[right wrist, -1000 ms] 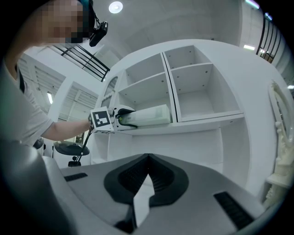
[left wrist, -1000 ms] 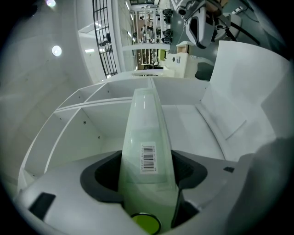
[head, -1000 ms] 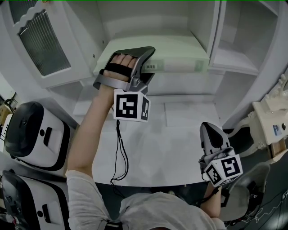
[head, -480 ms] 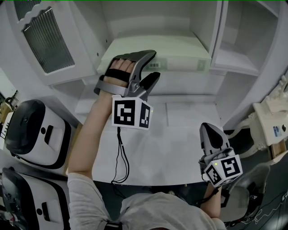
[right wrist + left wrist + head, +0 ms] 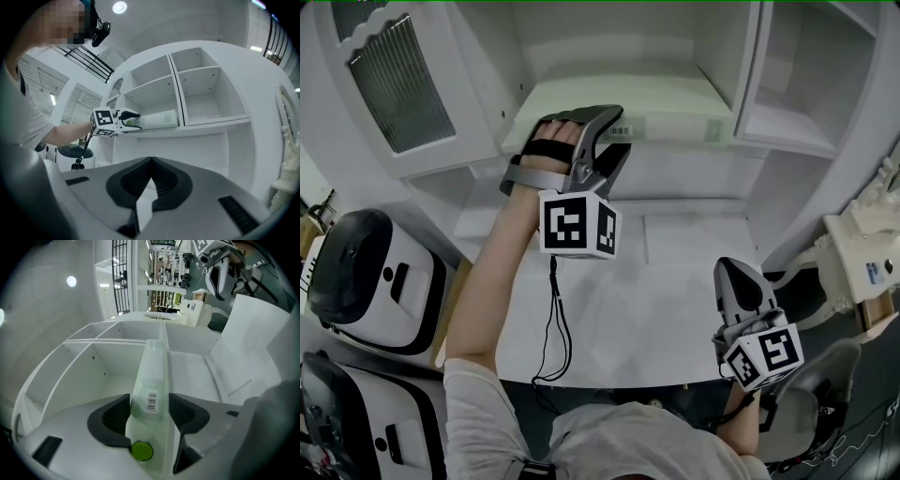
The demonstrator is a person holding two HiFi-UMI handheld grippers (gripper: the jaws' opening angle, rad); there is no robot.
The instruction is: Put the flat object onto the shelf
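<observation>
The flat object, a pale green translucent case point(image 5: 675, 108), lies flat on the white shelf point(image 5: 581, 94) in the left compartment, with its barcode edge toward me. My left gripper point(image 5: 614, 131) is at that near left corner. In the left gripper view its jaws are closing, one dark pad on each side of the flat case point(image 5: 152, 376), and both pads touch its faces. A green round spot point(image 5: 141, 450) shows low on the case. My right gripper point(image 5: 736, 267) hangs shut and empty over the table's near right part; from its own view the case point(image 5: 157, 118) and the left gripper point(image 5: 129, 118) show on the shelf.
The cabinet's grille door point(image 5: 394, 84) stands open at the left. A second compartment point(image 5: 797, 112) is to the right of a divider. Below the shelf is a white table point(image 5: 656, 309). Black-and-white machines point(image 5: 366, 281) stand at the left, other equipment point(image 5: 862, 253) at the right.
Half a second ago the left gripper had drawn back from the case with its jaws wide. Now it is forward at the case's edge again with narrower jaws. The right gripper has not moved.
</observation>
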